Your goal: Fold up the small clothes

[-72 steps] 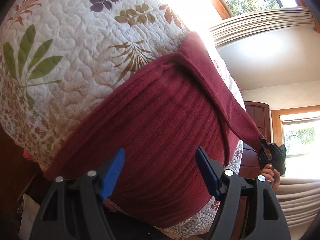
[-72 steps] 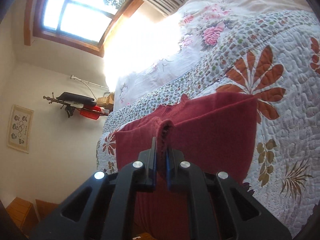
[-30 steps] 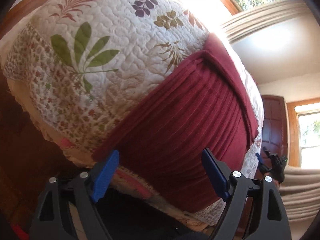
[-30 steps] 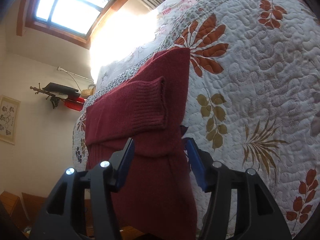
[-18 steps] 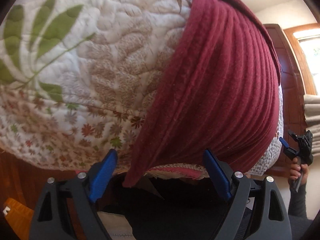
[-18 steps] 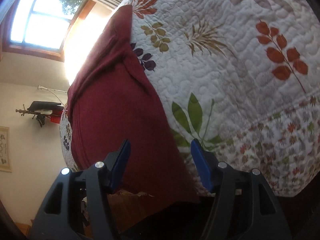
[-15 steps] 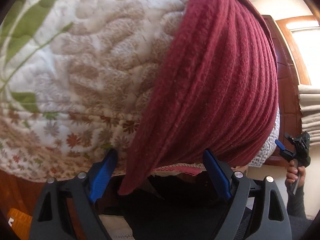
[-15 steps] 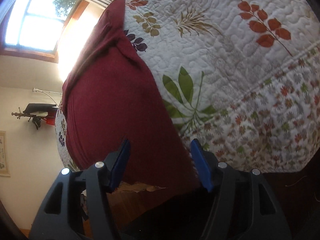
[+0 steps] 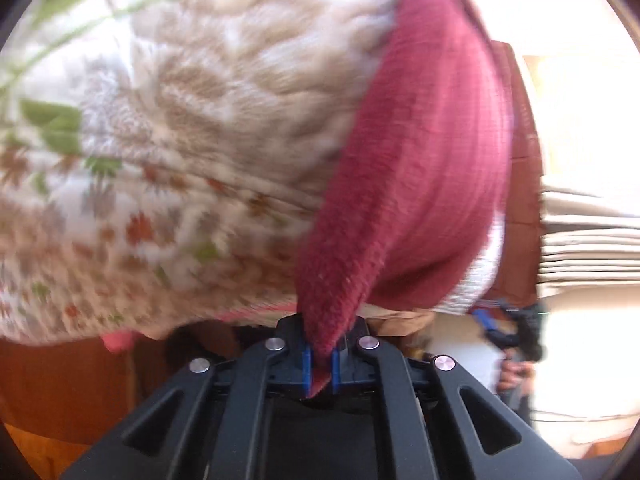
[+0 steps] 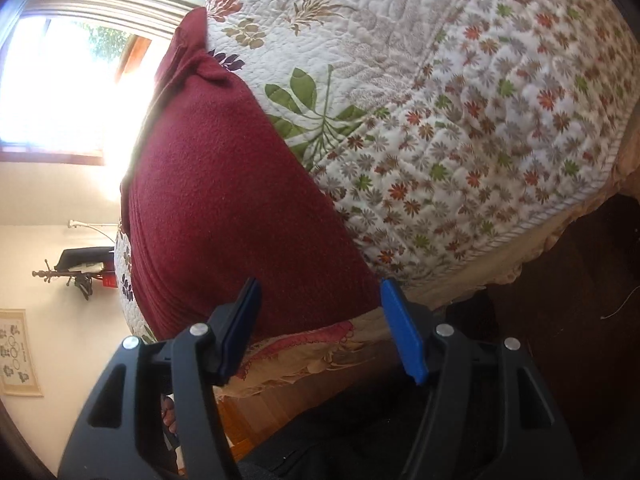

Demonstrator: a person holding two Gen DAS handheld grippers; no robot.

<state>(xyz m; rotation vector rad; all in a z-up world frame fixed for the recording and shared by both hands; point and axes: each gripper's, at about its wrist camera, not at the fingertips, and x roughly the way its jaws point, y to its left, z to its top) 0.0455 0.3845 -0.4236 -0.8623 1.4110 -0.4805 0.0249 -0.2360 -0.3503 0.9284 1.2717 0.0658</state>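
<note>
Sunlit bedroom walls and a bright window (image 10: 60,92) stood behind a bed covered by a white quilt (image 10: 460,128) printed with leaves. Your maroon knit sweater (image 10: 224,208) lay folded on that quilt, its lower edge hanging over the near side of the bed. Your left gripper (image 9: 320,364) was clamped shut on the sweater's (image 9: 420,184) lower corner, the fabric pinched between the blue pads (image 9: 306,368). Your right gripper (image 10: 320,328) had its jaws spread wide, one finger at each side of the sweater's hem, just in front of it and gripping nothing.
</note>
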